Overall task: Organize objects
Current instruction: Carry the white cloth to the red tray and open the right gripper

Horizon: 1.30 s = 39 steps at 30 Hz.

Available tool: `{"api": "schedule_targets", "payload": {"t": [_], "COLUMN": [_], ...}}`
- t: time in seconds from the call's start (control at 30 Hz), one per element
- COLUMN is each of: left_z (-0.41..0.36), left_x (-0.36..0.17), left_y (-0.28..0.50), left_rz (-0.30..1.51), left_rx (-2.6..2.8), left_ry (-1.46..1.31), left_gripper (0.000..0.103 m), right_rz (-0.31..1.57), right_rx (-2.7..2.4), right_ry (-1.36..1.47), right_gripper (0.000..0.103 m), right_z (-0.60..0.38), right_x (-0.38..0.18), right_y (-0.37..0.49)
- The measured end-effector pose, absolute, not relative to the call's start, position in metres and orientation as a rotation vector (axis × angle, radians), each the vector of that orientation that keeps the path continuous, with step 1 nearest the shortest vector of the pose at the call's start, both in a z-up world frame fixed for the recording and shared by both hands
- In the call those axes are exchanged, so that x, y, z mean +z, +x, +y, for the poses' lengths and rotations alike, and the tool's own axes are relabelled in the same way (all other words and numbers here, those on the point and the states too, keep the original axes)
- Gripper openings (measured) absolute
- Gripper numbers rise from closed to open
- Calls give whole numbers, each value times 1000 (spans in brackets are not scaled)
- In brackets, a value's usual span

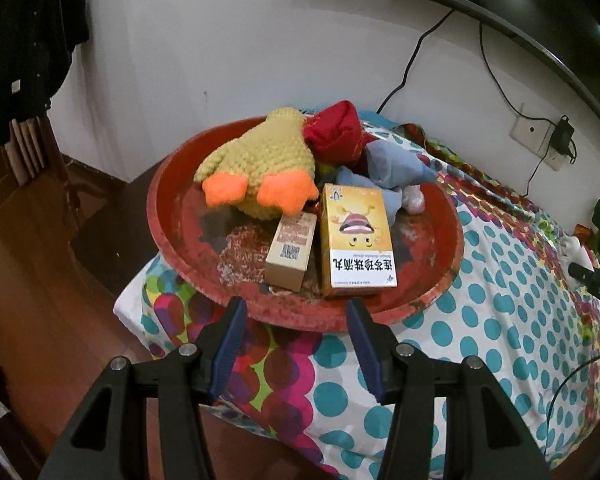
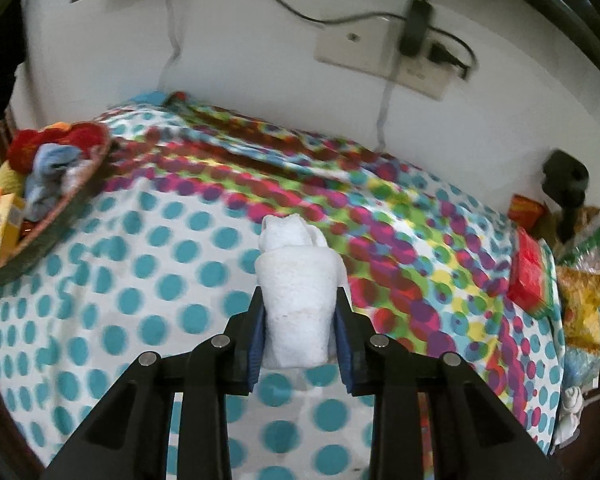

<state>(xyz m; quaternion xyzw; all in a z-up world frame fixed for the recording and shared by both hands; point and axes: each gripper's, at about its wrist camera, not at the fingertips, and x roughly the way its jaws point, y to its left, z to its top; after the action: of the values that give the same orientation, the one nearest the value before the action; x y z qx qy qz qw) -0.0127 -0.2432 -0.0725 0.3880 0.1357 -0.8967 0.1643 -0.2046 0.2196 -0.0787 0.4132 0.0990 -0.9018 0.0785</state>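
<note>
Carrying a white sock roll (image 2: pixel 296 304), pinched in the right tongs (image 2: pixel 300 316) above the dotted cloth (image 2: pixel 140 280), well right of the red tray (image 1: pixel 440 280). Left tongs (image 1: pixel 296 320) spread, empty, at the tray's near rim. Step in hand: transport. Next likely calls for moving left to the tray and releasing among the toys.

Our left gripper (image 1: pixel 296 312) and right gripper (image 2: pixel 300 300) look alike: matte black angular plastic linkages with triangular cut-outs, round silver pivot pins at the joints, and ribbed dark-blue pads (image 1: pixel 230 344) lining each finger.
</note>
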Motion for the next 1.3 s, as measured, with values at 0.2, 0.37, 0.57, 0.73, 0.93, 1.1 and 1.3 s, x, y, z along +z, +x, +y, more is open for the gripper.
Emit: {"api": "schedule_targets", "payload": {"t": [0.2, 0.37, 0.57, 0.73, 0.93, 1.1, 1.3], "left_z": [-250, -260, -268, -275, -282, -280, -275], "left_x": [-66, -62, -63, -63, -65, -63, -60], "left_y": [-9, -6, -5, -4, -3, -1, -2], "left_rz": [398, 415, 422, 443, 462, 439, 415], "left_rx": [-2534, -2521, -2509, -2496, -2475, -2469, -2488], "left_ry": [1077, 1060, 1078, 1078, 1085, 1074, 1074], "left_gripper": [53, 53, 53, 53, 53, 53, 53], "right_rz": [322, 332, 320, 314, 324, 324, 353], "right_rx": [-2613, -2535, -2439, -2383, -2339, -2328, -2345], "right_ry": [1175, 1124, 1080, 1075, 1089, 1131, 1184], "right_gripper": [28, 28, 28, 28, 28, 29, 31], "right_z": [234, 241, 259, 299, 354, 402, 490], "right_x": [-61, -51, -38, -35, -39, -52, -66], "right_y": [-212, -225, -242, -255, -237, -172, -159]}}
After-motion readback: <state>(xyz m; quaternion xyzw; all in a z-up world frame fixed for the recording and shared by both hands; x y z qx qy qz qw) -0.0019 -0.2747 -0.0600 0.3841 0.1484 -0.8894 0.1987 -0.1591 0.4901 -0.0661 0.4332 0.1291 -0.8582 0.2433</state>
